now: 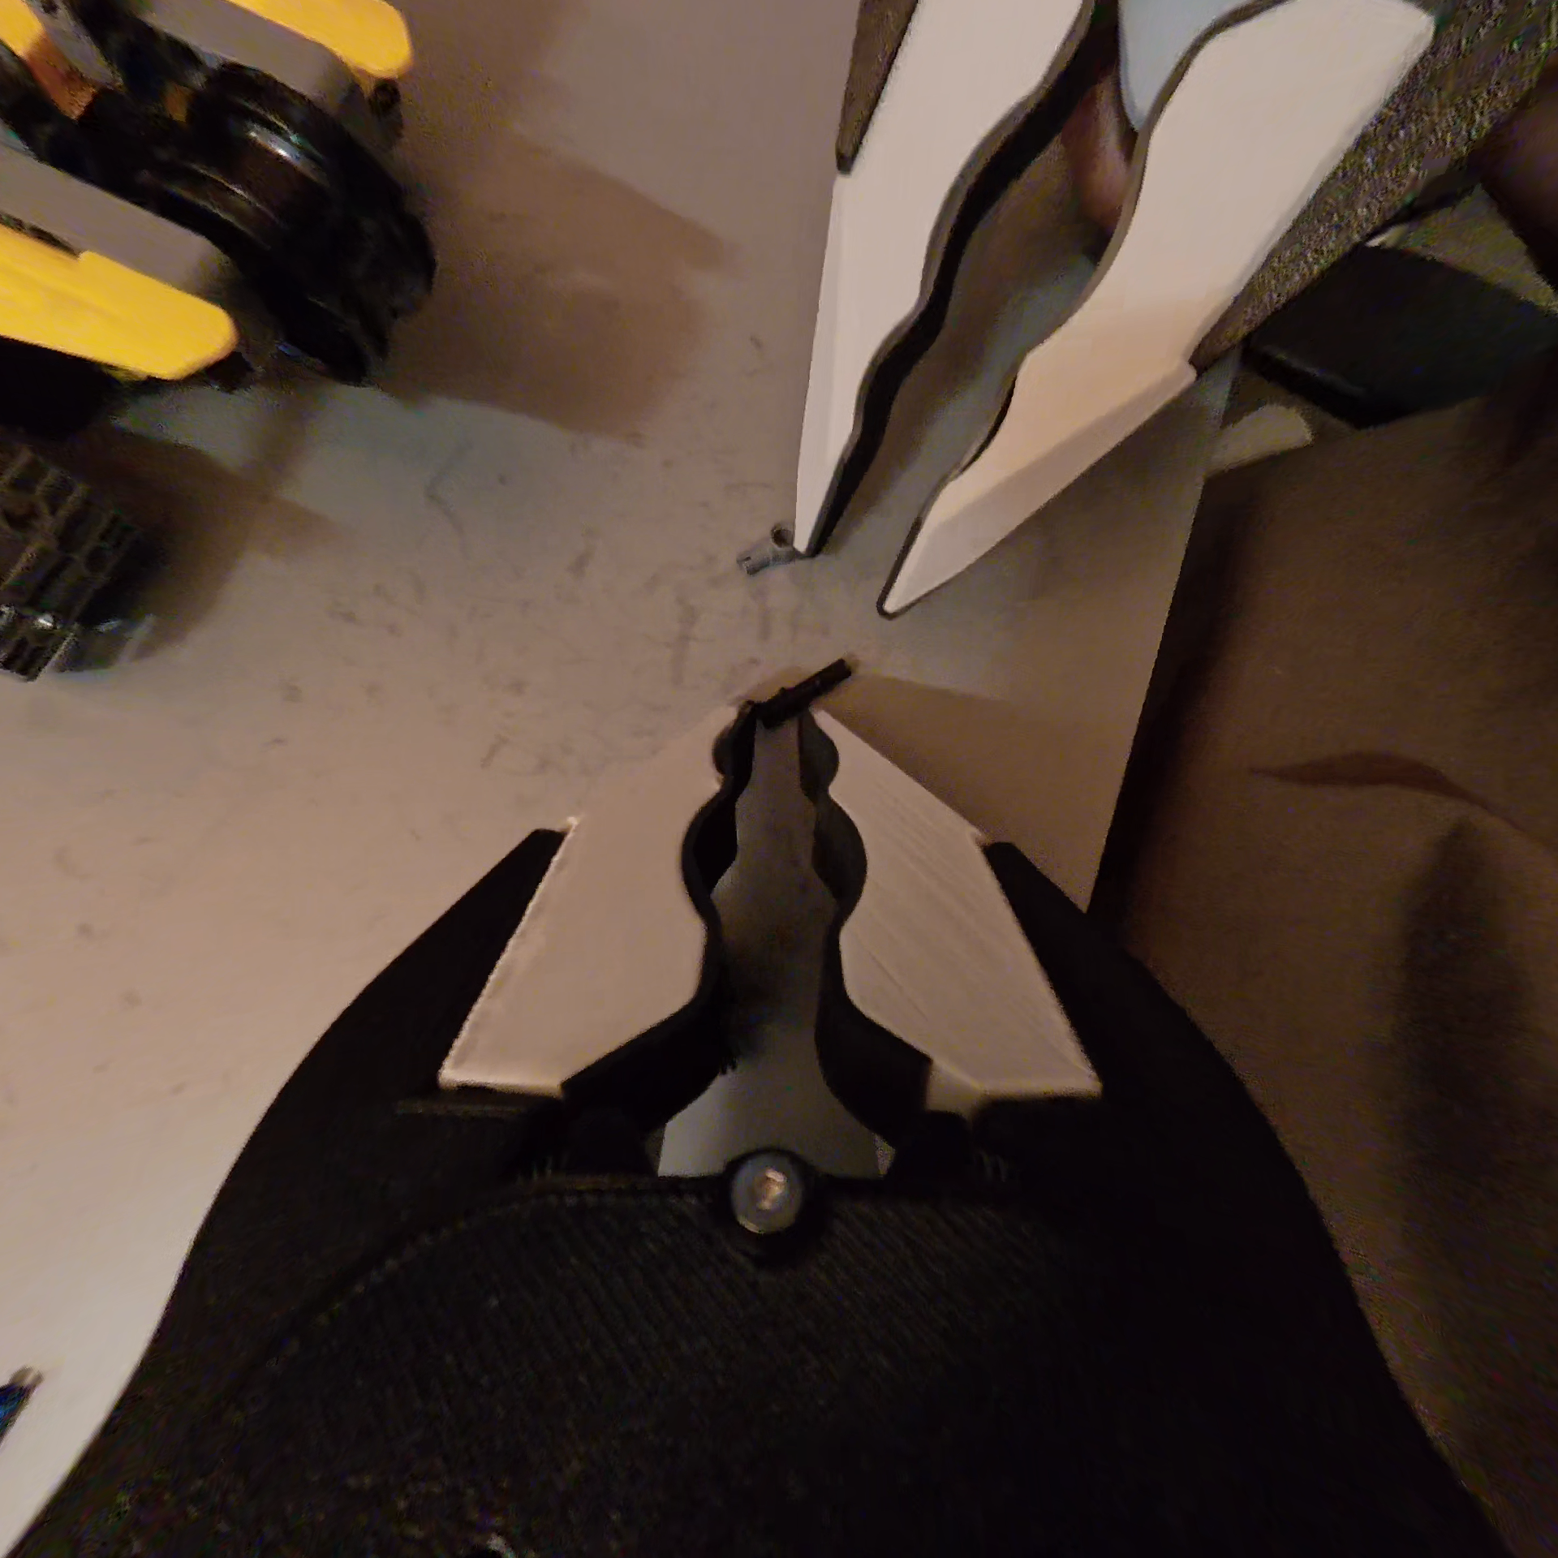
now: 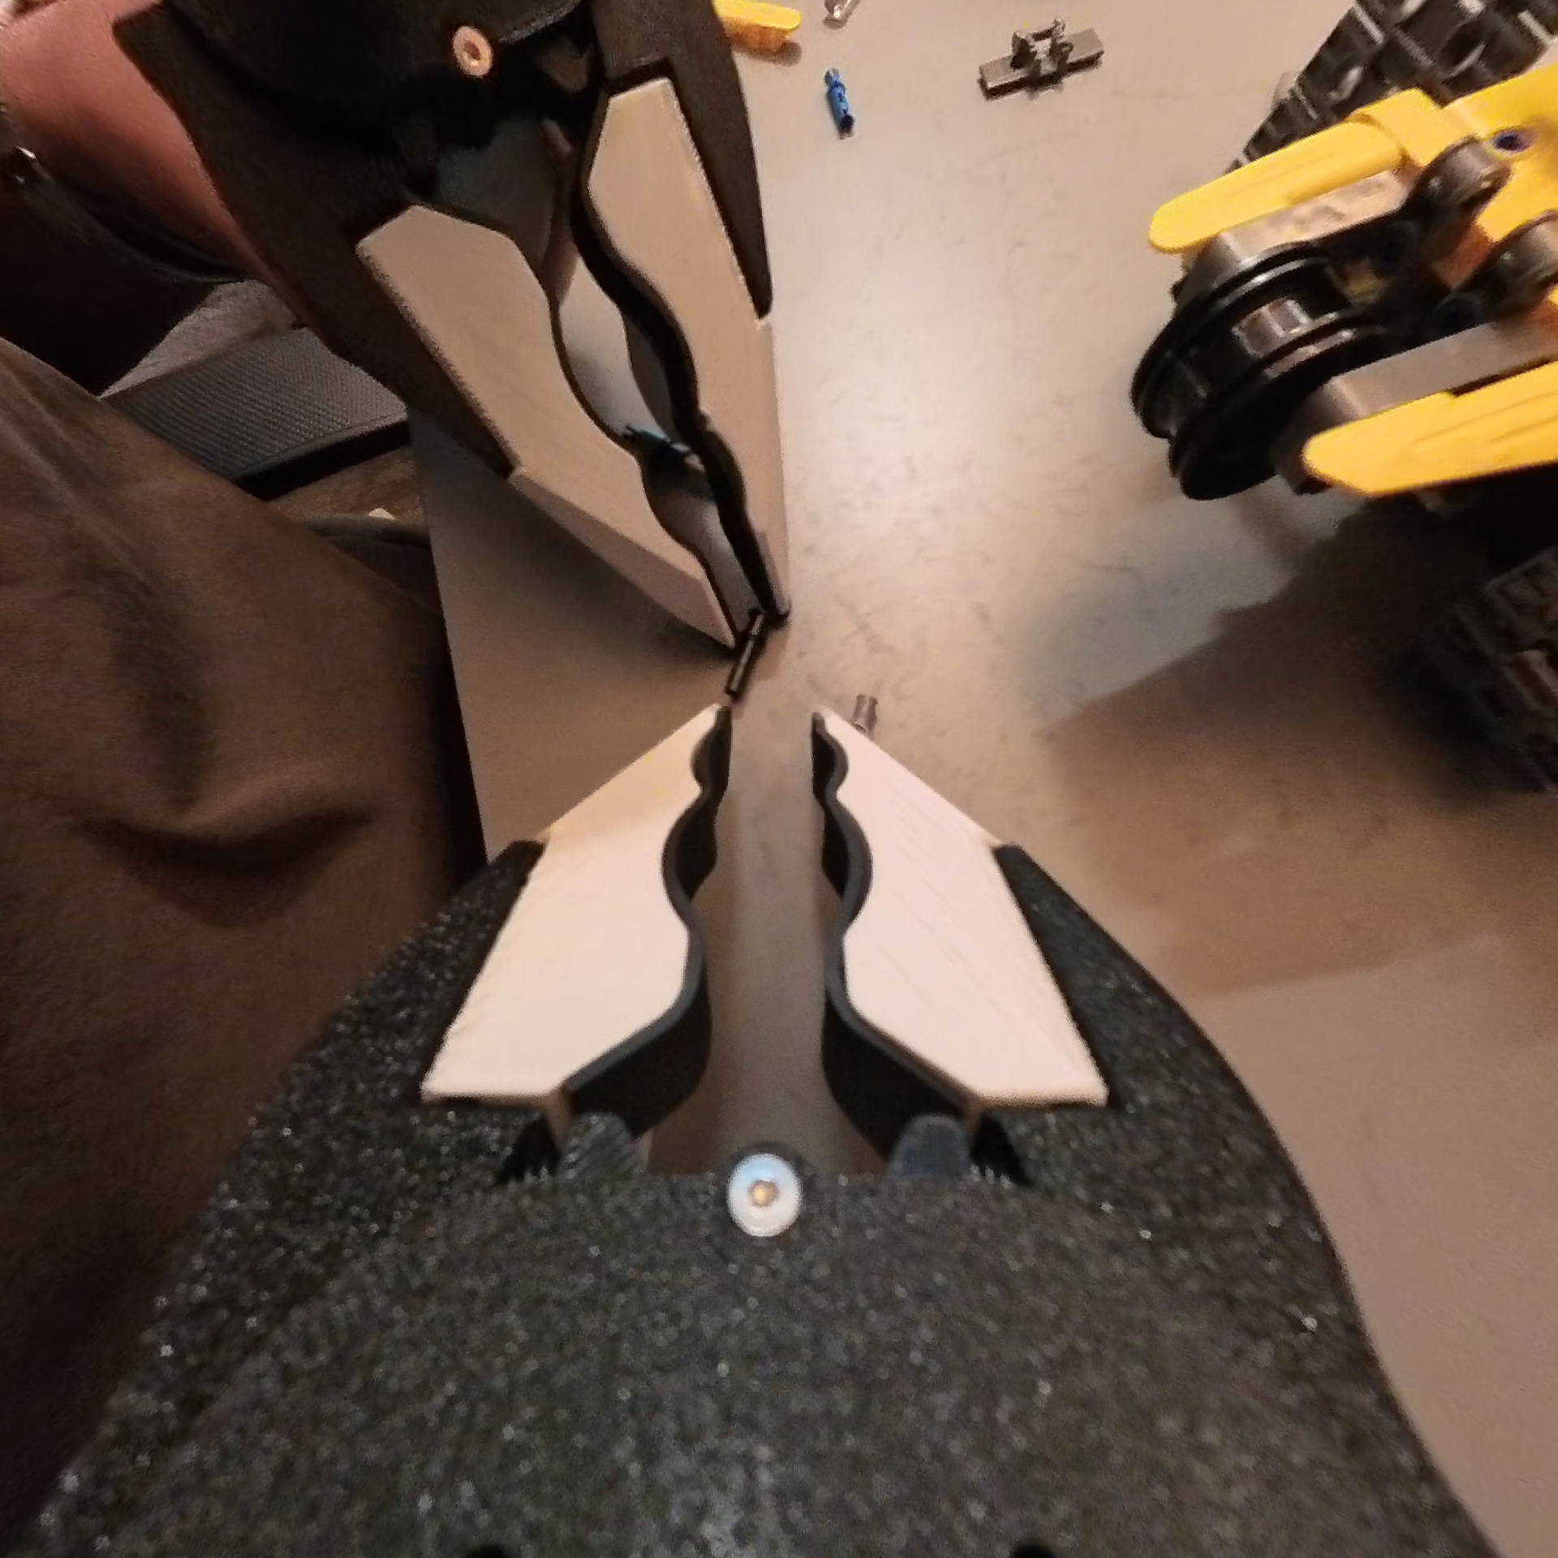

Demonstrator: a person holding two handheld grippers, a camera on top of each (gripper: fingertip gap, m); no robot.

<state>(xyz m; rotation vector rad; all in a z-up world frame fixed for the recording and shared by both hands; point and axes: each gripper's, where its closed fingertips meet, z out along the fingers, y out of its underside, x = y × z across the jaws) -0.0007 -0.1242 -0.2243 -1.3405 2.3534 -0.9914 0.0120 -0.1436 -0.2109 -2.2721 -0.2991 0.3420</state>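
Left jaws first: my left gripper (image 1: pixel 780 708) is pinched shut on a tiny black pin (image 1: pixel 805 687), caught right at the very tips. Most of the pin sticks out past the tips, pointing toward my other gripper, and from the right wrist view it looks held just above the table (image 1: pixel 337 843), though I can't tell if its free end touches the surface

My right gripper (image 2: pixel 769 717) has its jaws apart with nothing between them, just bare tabletop in the gap. Its tips sit near the pin's free end, close but not touching. The two grippers face each other nearly nose to nose

Just beside the outer edge of my right gripper's right finger there's a little grey pin (image 2: pixel 864 704) lying on the table. It looks to be touching that fingertip, or as good as, but it's outside the jaws, not in them

Further out: a chunky yellow and black model (image 2: pixel 1349 337) with round black wheel-like parts sits well off to the side. At the far end of the table in the right wrist view there's a small blue pin (image 2: pixel 836 97) and a dark flat piece (image 2: pixel 1041 55), both well apart from everything I'm handling. Brown cloth (image 2: pixel 169 674) fills the area past the table edge, on my left gripper's side
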